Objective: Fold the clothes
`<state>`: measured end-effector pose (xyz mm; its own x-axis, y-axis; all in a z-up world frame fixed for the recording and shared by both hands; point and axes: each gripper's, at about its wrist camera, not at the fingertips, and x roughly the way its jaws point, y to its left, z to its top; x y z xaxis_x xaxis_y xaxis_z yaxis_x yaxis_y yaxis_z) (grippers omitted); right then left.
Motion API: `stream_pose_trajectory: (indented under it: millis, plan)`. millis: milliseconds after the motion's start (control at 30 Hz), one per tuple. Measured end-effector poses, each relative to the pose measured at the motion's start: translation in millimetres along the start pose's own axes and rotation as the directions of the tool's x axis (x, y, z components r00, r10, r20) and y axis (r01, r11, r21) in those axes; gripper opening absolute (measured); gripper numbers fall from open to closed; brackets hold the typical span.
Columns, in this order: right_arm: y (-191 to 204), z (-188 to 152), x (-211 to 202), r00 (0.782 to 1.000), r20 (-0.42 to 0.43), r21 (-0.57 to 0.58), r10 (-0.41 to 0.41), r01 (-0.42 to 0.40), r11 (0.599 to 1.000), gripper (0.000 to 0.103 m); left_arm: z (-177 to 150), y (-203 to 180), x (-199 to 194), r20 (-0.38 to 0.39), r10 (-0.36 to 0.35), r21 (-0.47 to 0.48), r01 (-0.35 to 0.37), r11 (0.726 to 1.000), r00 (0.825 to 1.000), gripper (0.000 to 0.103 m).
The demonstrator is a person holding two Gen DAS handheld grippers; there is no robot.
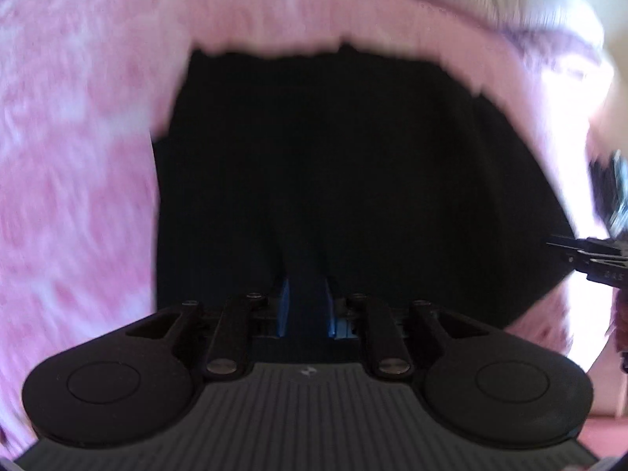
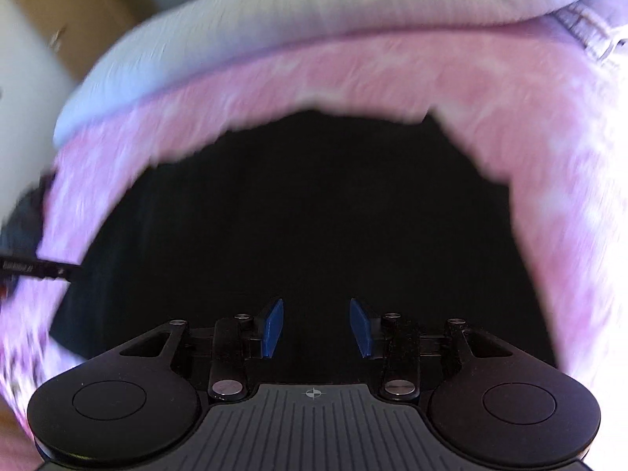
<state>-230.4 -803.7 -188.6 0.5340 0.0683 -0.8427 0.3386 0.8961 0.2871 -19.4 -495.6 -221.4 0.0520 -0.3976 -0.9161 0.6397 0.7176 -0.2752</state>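
black garment (image 2: 306, 216) spread on pink fuzzy blanket (image 2: 392, 74); white bedding (image 2: 274, 11) behind. left gripper (image 1: 307, 302) narrowly parted, dark cloth between pads, grip unclear. right gripper (image 2: 316, 325) released, empty.

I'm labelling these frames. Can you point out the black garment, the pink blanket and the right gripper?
black garment (image 2: 314, 204): right wrist view, middle of the cloth.
pink blanket (image 1: 70, 157): left wrist view, fuzzy left stretch.
right gripper (image 2: 316, 325): right wrist view, between the blue fingertips.

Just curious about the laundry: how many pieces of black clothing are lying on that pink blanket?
1. A single black garment lies spread on the pink blanket, directly ahead of both tools; any layers folded beneath it would be hidden.
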Motion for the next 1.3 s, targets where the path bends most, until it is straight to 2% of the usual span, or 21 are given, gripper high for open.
stream_pose_trajectory:
  millis: [67,133,233,300,367,433,500,633,667,767,867,1100,1300]
  plan:
    - [0.8,-25.0,6.4,0.999,-0.020,-0.050,-0.026,0.025,0.998,0.041,-15.2,-1.1,13.5,-0.010,0.026,0.020,-0.025,0.999,1.000,0.015]
    - [-7.5,-36.0,3.7,0.999,-0.011,-0.097,-0.037,0.036,0.995,0.040,-15.8,10.1,11.1,-0.005,0.011,-0.021,-0.011,1.000,1.000,0.011]
    - [-17.0,-36.0,-12.2,0.997,-0.016,-0.137,-0.074,0.071,0.988,0.040,-13.1,24.7,-2.7,-0.043,0.071,-0.064,-0.074,0.995,0.997,0.009]
    - [-29.4,-38.0,-22.6,0.992,-0.024,-0.102,-0.123,0.120,0.988,0.041,-17.1,30.8,-10.6,-0.058,0.083,-0.071,-0.087,0.994,0.995,0.009]
    - [-49.1,-43.5,-26.2,0.980,-0.064,-0.021,-0.188,0.187,0.982,0.043,-22.7,35.7,-15.7,-0.078,0.093,-0.084,-0.099,0.992,0.993,0.011]
    - [-70.0,-50.2,-20.1,0.955,-0.173,0.086,-0.240,0.258,0.962,0.043,-28.6,36.7,-17.1,-0.101,0.110,-0.097,-0.120,0.988,0.989,0.011]
    - [-73.7,-52.0,-27.0,0.925,-0.219,0.134,-0.310,0.343,0.930,0.043,-32.0,32.5,-26.4,-0.101,0.117,-0.095,-0.127,0.987,0.988,0.014]
    - [-39.0,-44.6,-59.8,0.949,-0.175,0.126,-0.261,0.285,0.950,0.046,-39.9,20.1,-58.3,-0.057,0.109,-0.108,-0.115,0.988,0.992,0.027]
    - [-26.8,-43.7,-65.6,0.953,-0.169,0.098,-0.251,0.270,0.958,0.051,-42.3,16.9,-67.1,-0.043,0.106,-0.113,-0.111,0.987,0.993,0.031]
    - [0.6,-42.8,-76.2,0.957,-0.169,0.074,-0.234,0.249,0.966,0.060,-52.9,8.8,-92.3,0.004,0.114,-0.147,-0.112,0.983,0.994,0.040]
    - [22.9,-42.6,-84.1,0.963,-0.168,0.052,-0.210,0.222,0.974,0.064,-65.6,2.1,-116.6,0.050,0.130,-0.191,-0.118,0.974,0.990,0.050]
    - [56.6,-45.8,-97.6,0.973,-0.165,-0.076,-0.161,0.150,0.986,0.066,-116.3,-39.4,-163.6,0.163,0.211,-0.271,-0.161,0.949,0.964,0.082]
    - [69.2,-74.0,-132.4,0.986,-0.121,-0.217,-0.119,0.091,0.972,0.067,-168.8,-96.2,-181.9,0.167,0.207,-0.259,-0.160,0.953,0.964,0.082]
